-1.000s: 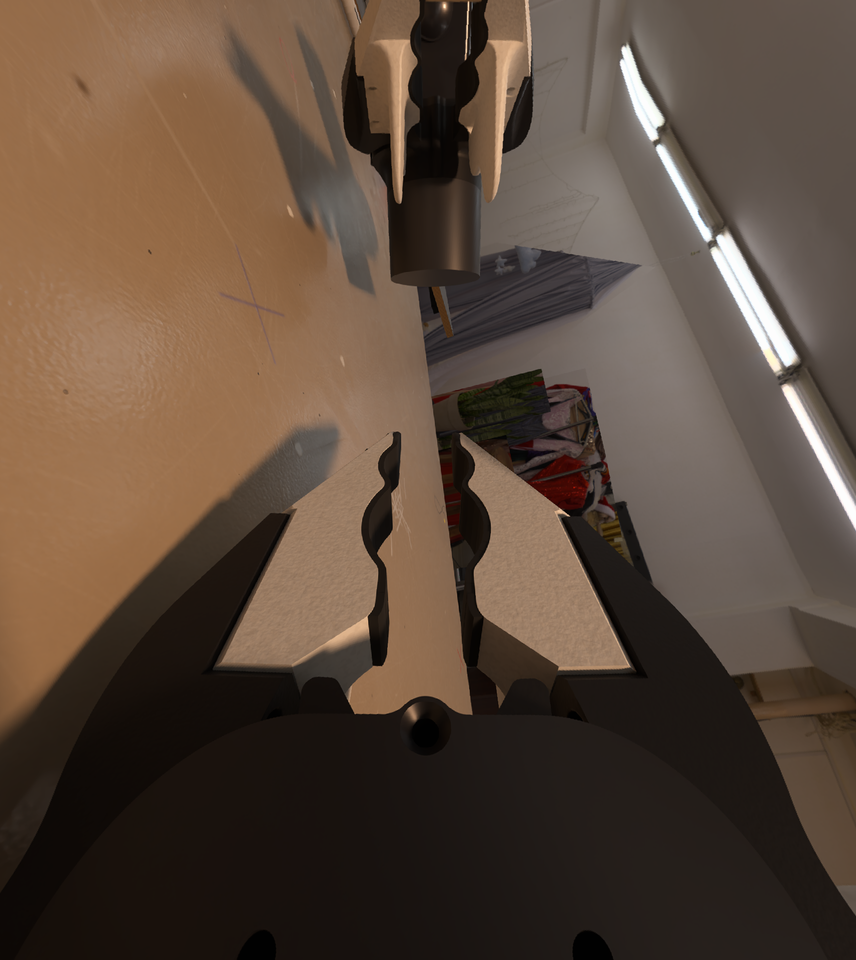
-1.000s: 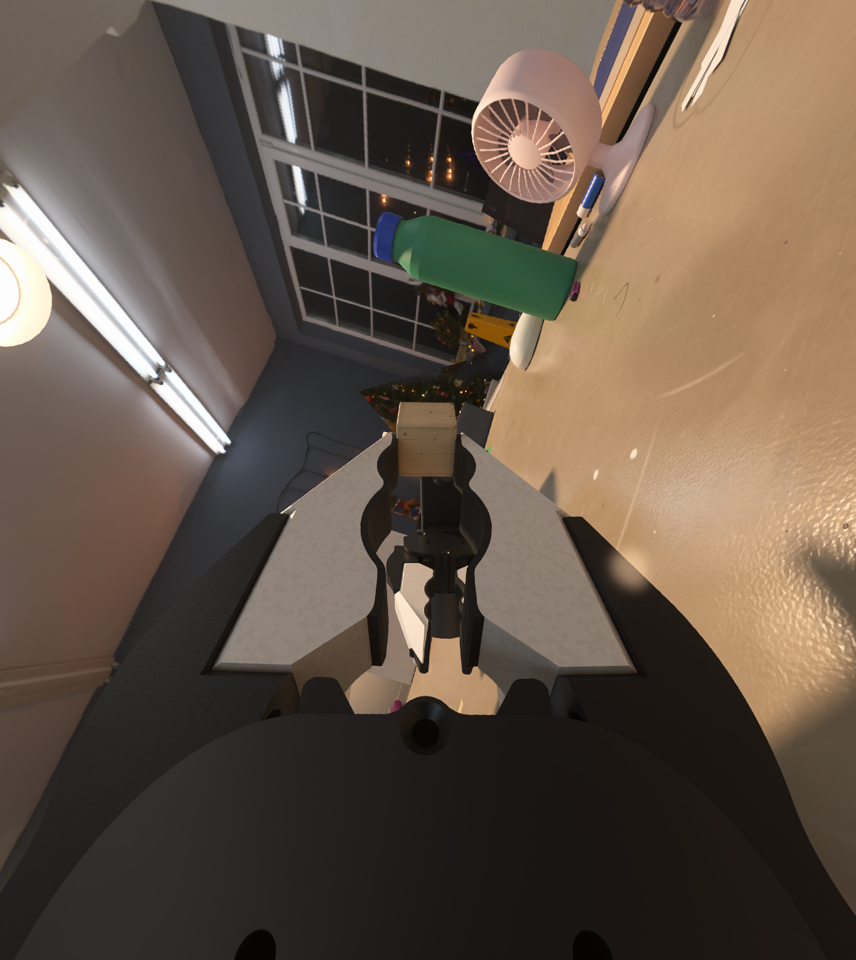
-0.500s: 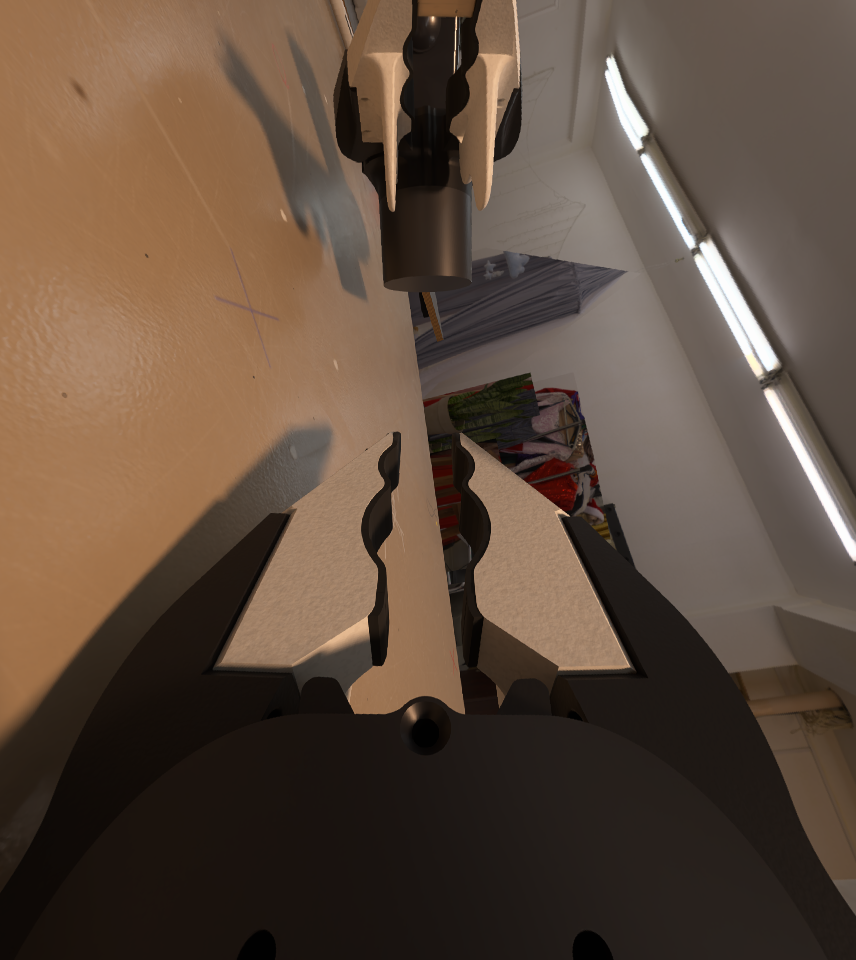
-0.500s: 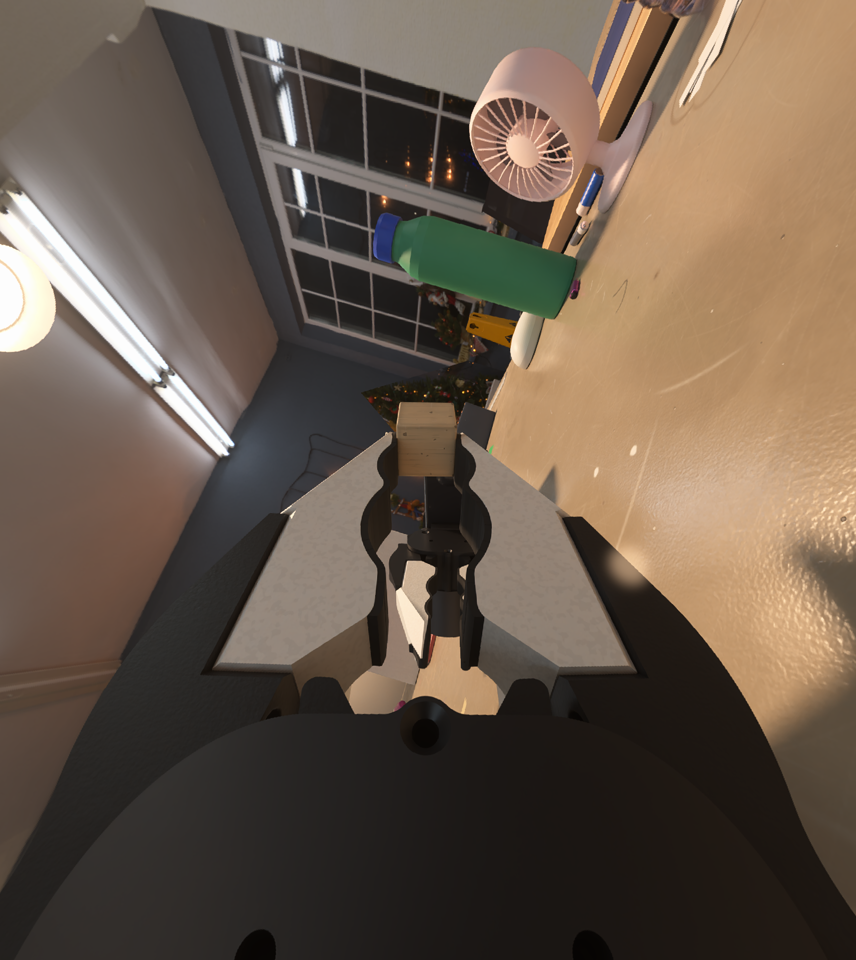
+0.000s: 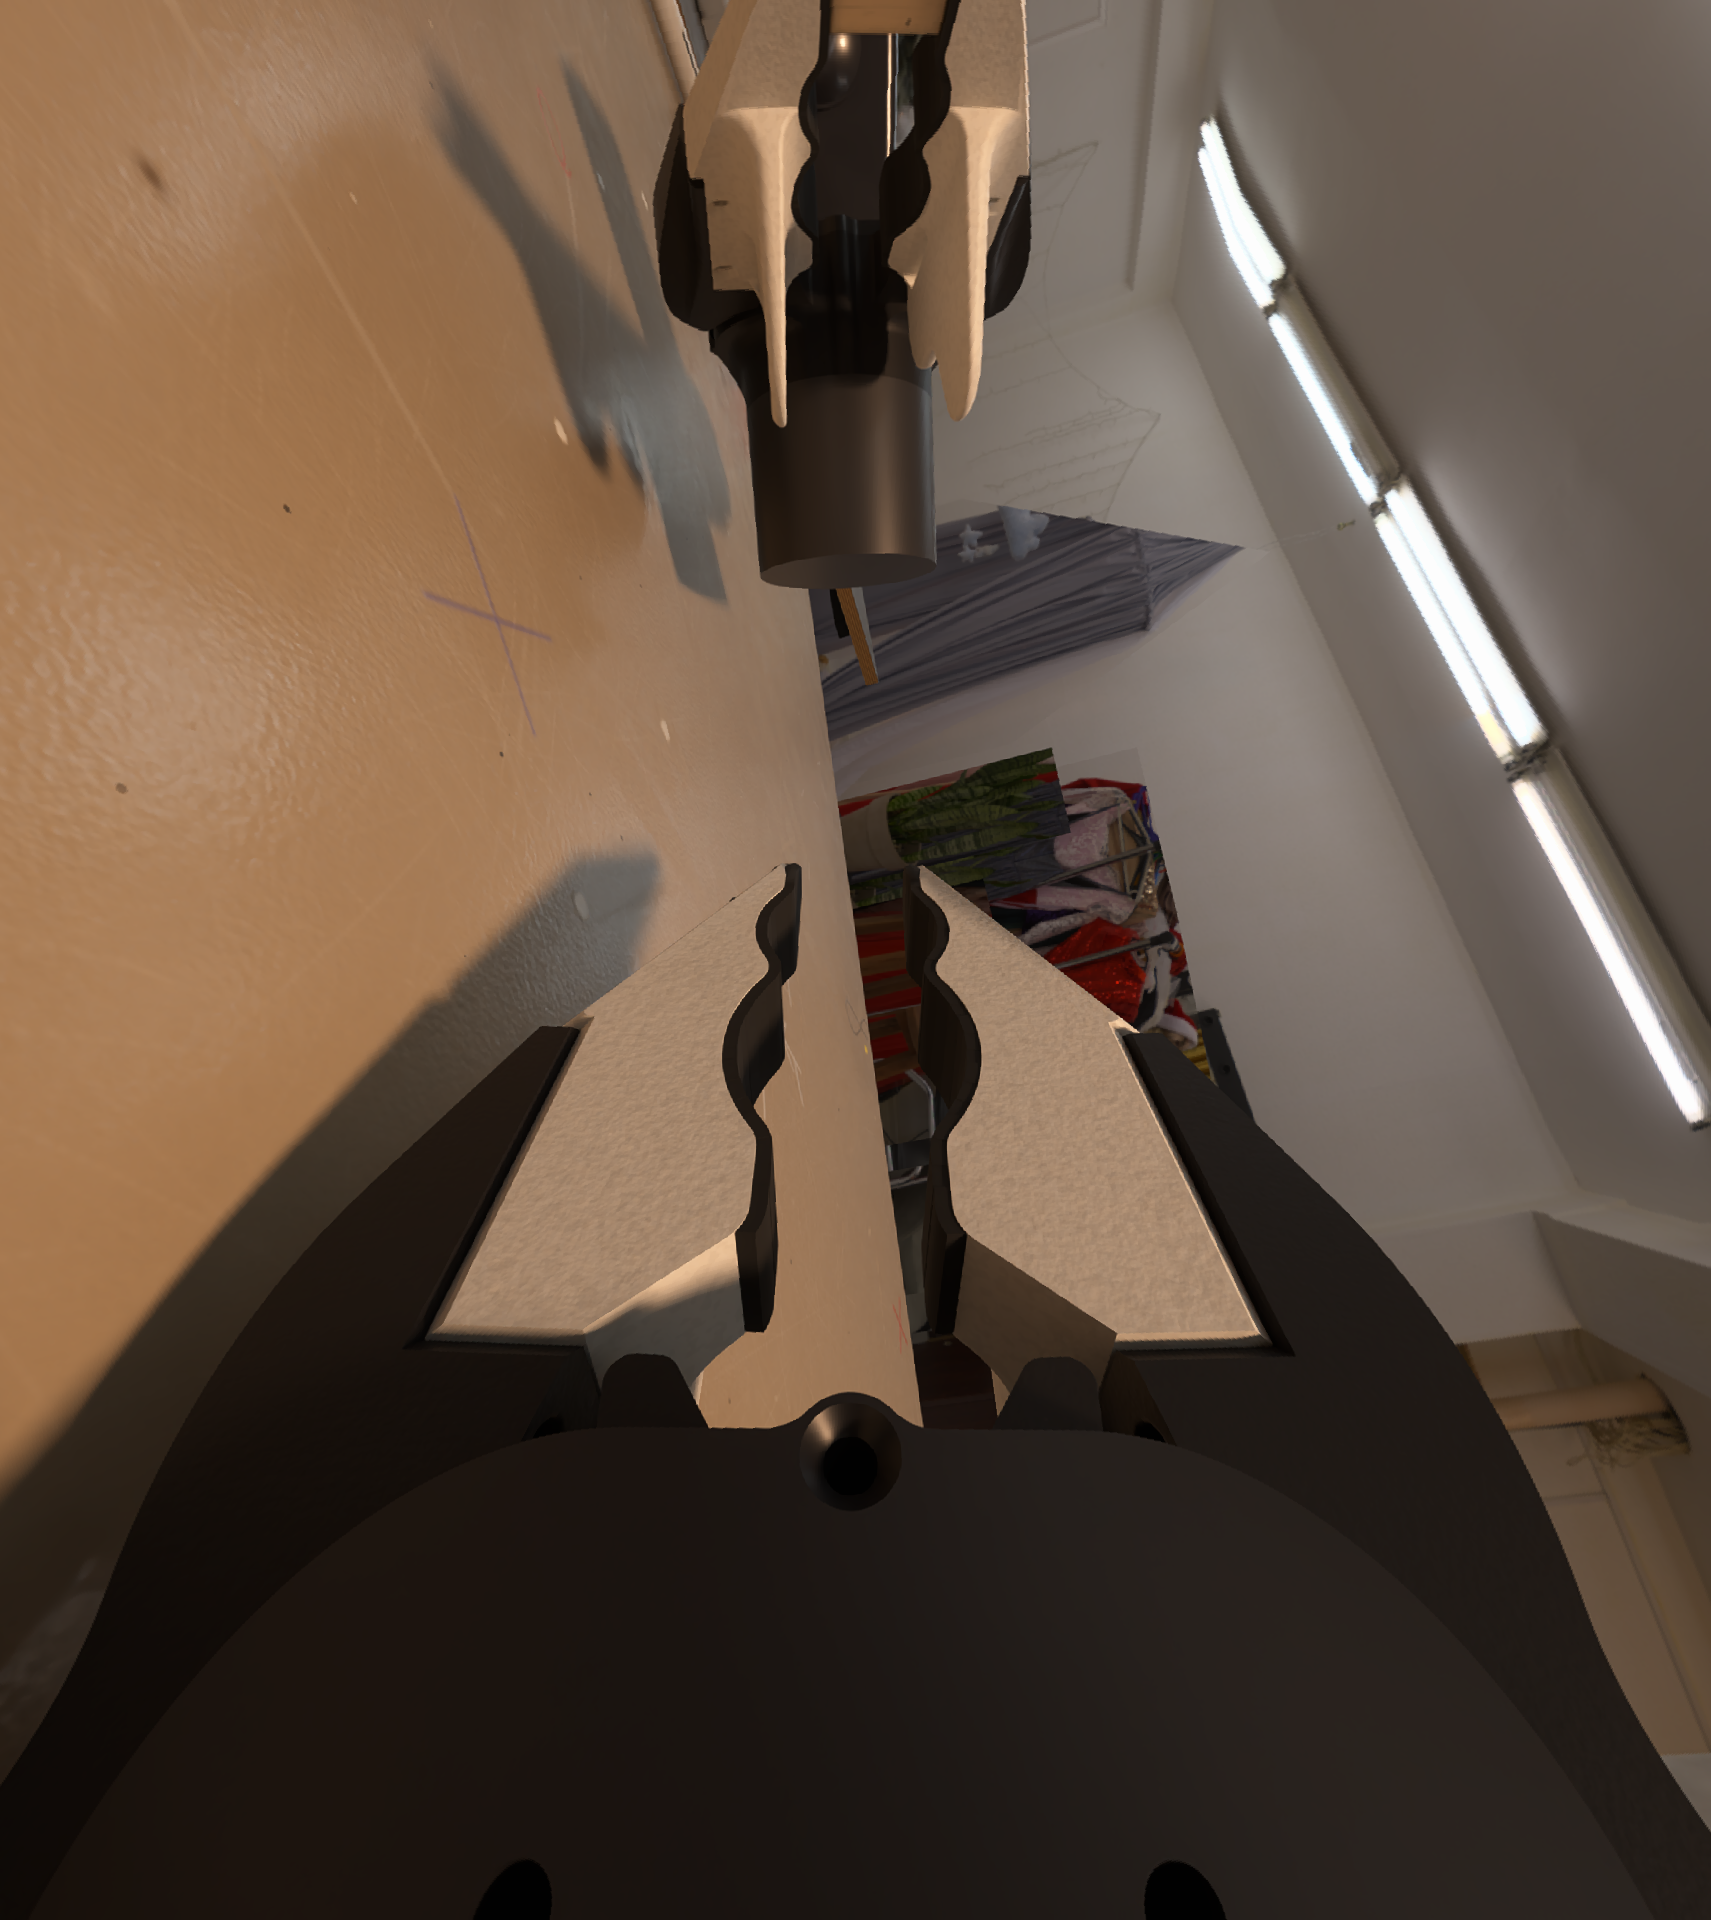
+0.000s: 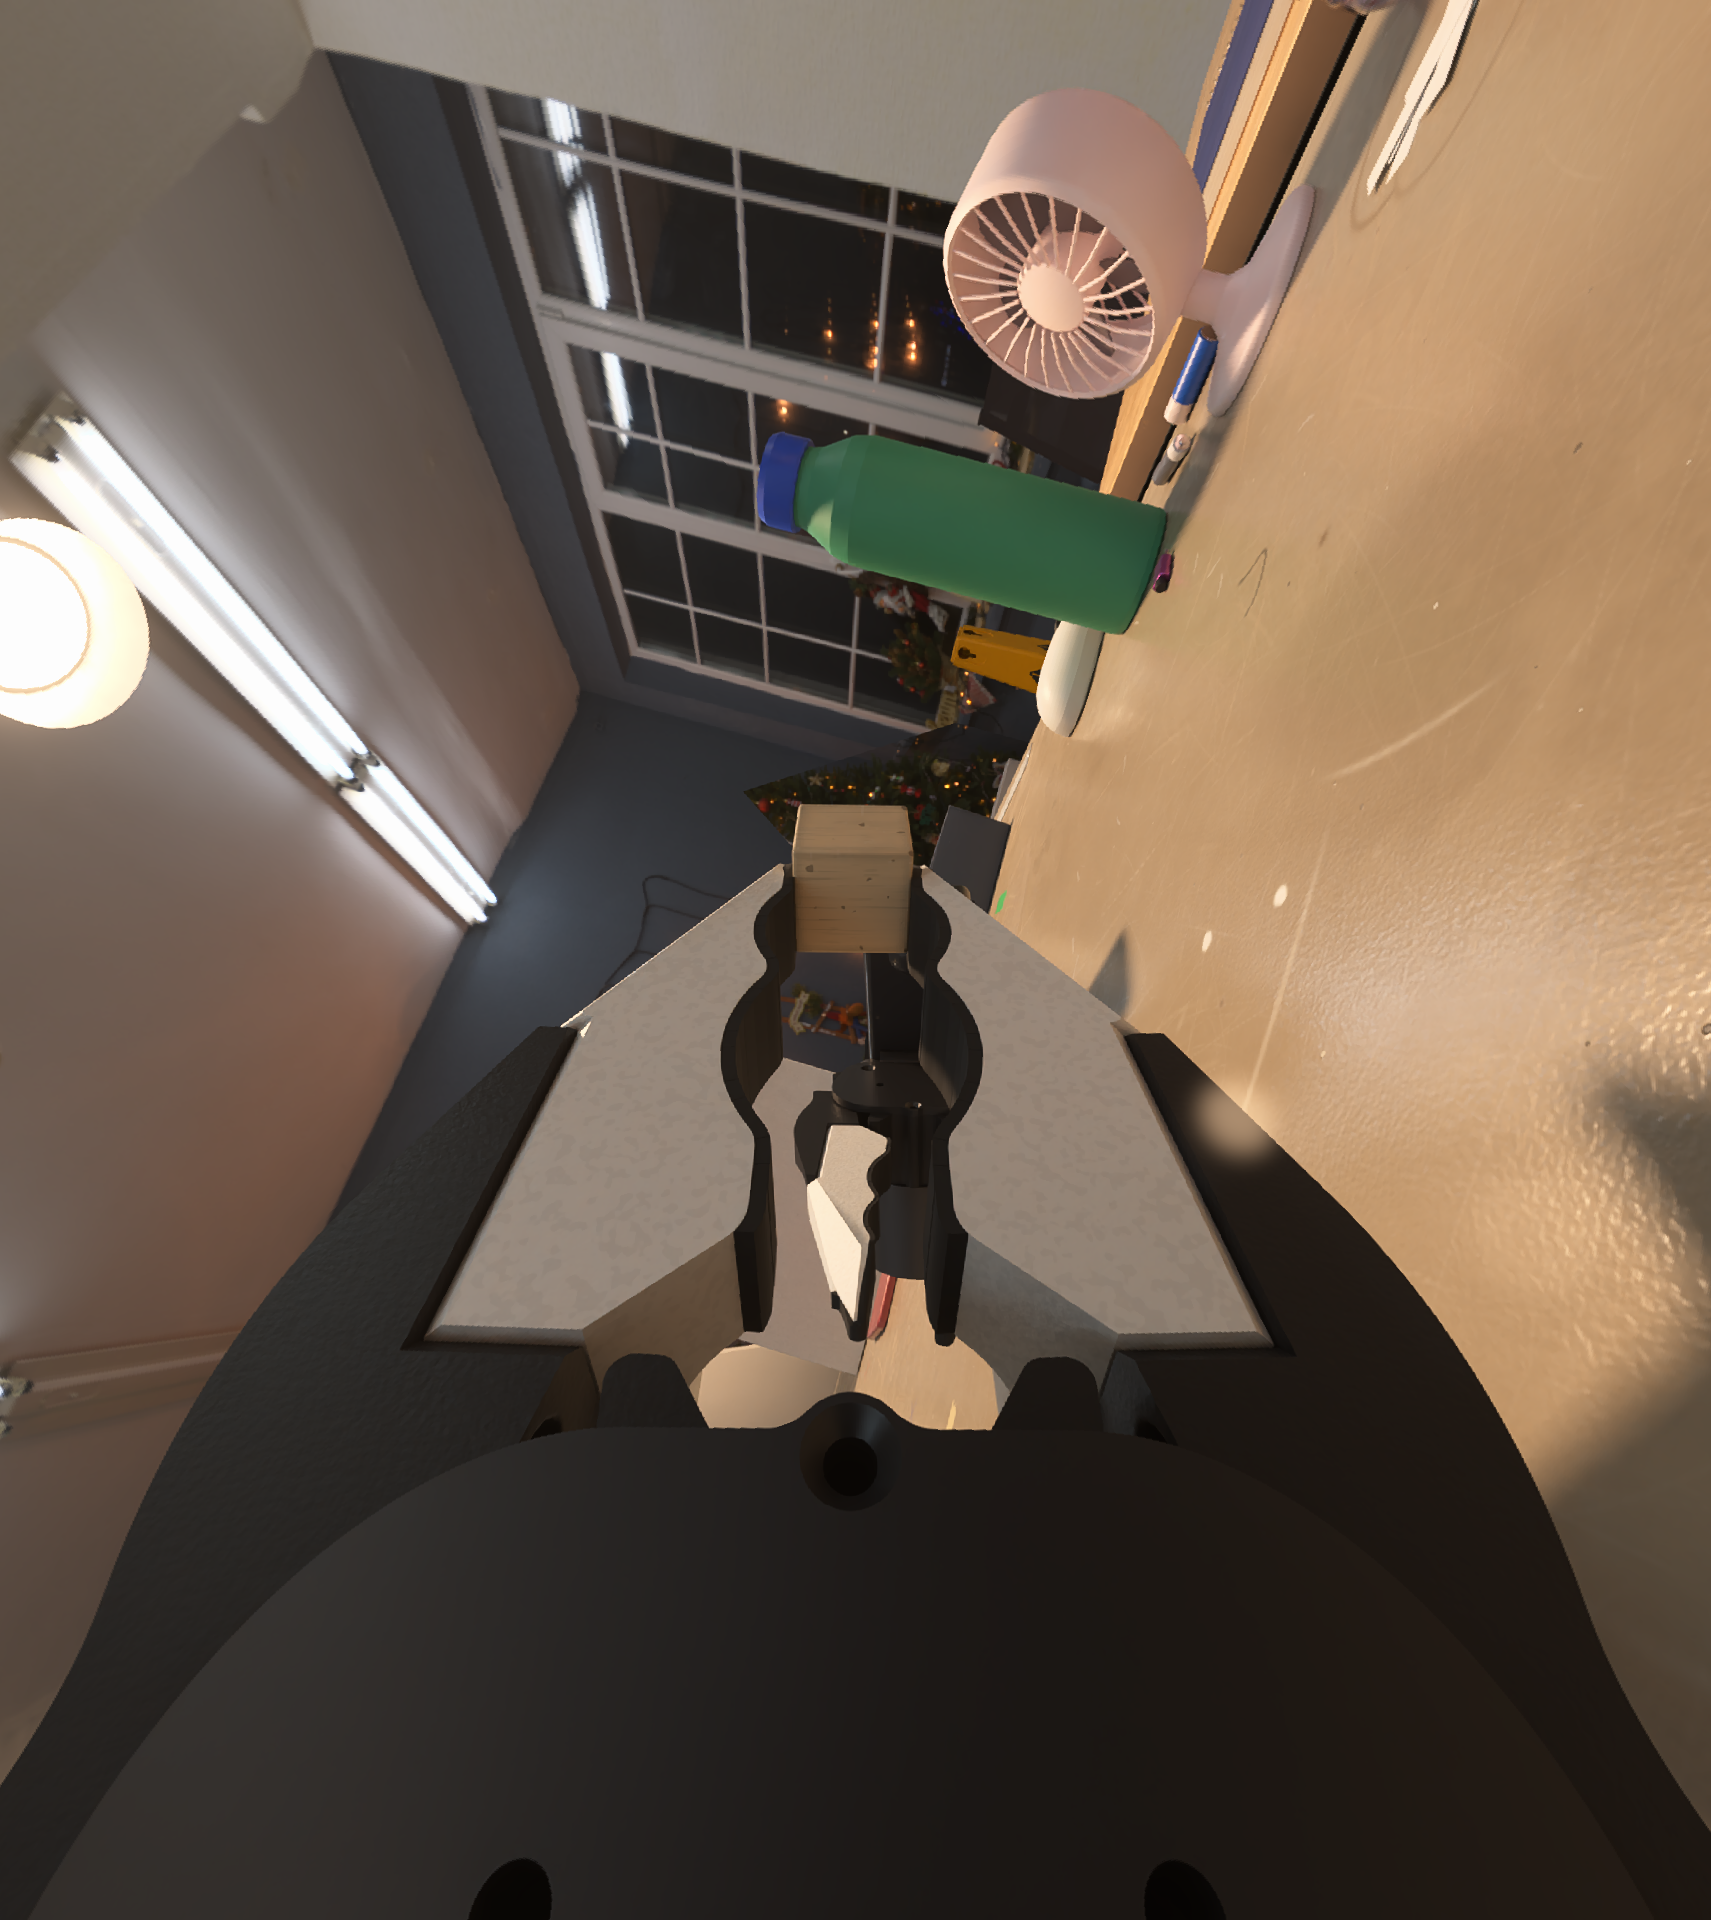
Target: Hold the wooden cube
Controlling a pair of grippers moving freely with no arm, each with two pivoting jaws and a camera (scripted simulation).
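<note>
The wooden cube [image 6: 851, 881] is a small pale block clamped between the fingertips of my right gripper [image 6: 851, 894], held in the air beside the tan table [image 6: 1453, 831]. My left gripper [image 5: 856, 883] is open and empty, its fingers a small gap apart, next to the table [image 5: 207, 727]. It faces the right gripper [image 5: 877, 42], which hangs at the top of the left wrist view with a sliver of the cube [image 5: 882, 12] at the frame edge. In the right wrist view the left gripper [image 6: 866, 1195] shows through the gap behind the cube.
A pink desk fan [image 6: 1069, 249], a green bottle with a blue cap [image 6: 976, 535], a blue marker [image 6: 1192, 374] and a white rounded object [image 6: 1064, 681] stand on the far part of the table. Coloured clutter [image 5: 1017, 883] lies past the table's other end.
The right gripper with the cube has drifted slightly higher and closer in the left wrist view. The cube stays clamped. The left gripper's fingers keep the same gap.
</note>
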